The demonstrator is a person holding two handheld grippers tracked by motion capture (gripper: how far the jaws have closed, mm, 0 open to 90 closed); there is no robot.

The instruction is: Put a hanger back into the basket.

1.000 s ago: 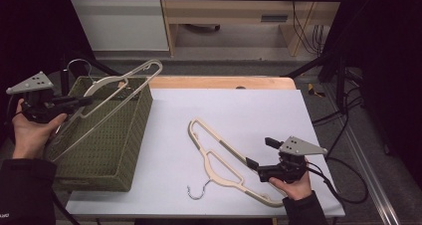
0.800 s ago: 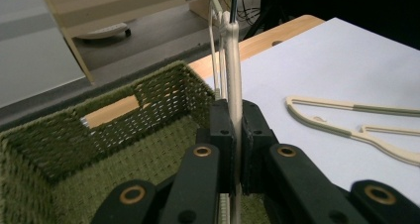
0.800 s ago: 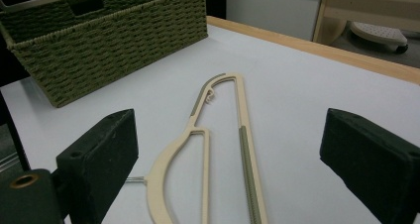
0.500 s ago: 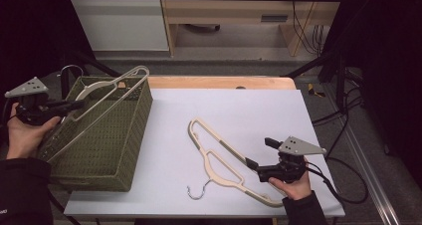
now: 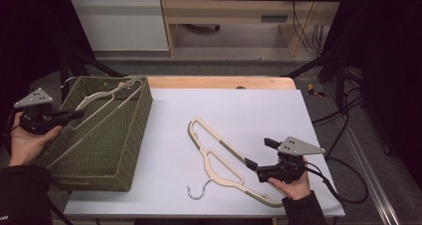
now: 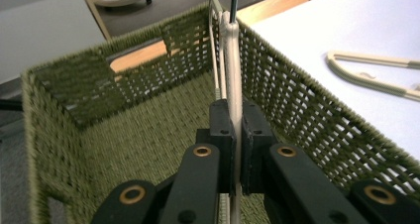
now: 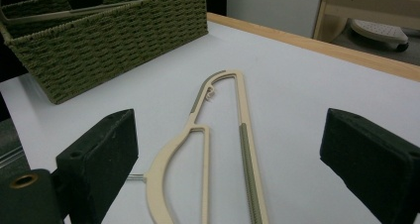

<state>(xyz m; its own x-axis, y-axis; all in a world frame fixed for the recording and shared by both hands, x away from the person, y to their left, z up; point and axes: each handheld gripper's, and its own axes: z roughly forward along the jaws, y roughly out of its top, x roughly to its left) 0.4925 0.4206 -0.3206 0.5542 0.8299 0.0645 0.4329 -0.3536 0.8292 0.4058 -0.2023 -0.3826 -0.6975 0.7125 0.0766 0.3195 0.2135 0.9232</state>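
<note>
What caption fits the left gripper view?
Left claw clamps a cream hanger inside the green woven basket.

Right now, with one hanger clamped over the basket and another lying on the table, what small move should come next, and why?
Probably lower the left gripper a little further and then open it. Its jaws are shut on the held hanger, which slants across the green basket with its far end by the far wall instead of lying on the bottom. The right gripper waits open over the second hanger.
</note>
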